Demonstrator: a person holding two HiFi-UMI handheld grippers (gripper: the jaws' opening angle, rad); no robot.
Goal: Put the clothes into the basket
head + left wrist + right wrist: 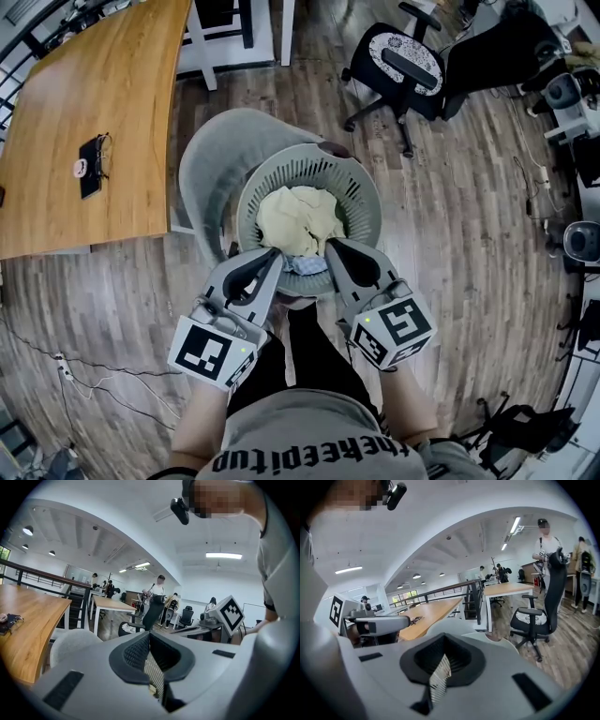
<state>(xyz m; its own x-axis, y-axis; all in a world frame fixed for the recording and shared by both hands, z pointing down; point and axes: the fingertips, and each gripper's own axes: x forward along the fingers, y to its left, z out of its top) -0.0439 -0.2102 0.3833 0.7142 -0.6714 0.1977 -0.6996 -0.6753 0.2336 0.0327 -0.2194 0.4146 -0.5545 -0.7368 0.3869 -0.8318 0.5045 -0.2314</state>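
Observation:
A round grey slatted basket stands in front of me with a cream cloth piled inside it. A small blue-grey striped cloth hangs at the basket's near rim, stretched between my two grippers. My left gripper is shut on its left end and my right gripper on its right end. In the left gripper view the striped cloth is pinched between the closed pads of the left gripper. In the right gripper view the right gripper likewise pinches the striped cloth.
A grey tub chair sits right behind the basket. A wooden table with a dark phone on it fills the left. A black office chair stands at the back right. Cables lie on the wood floor.

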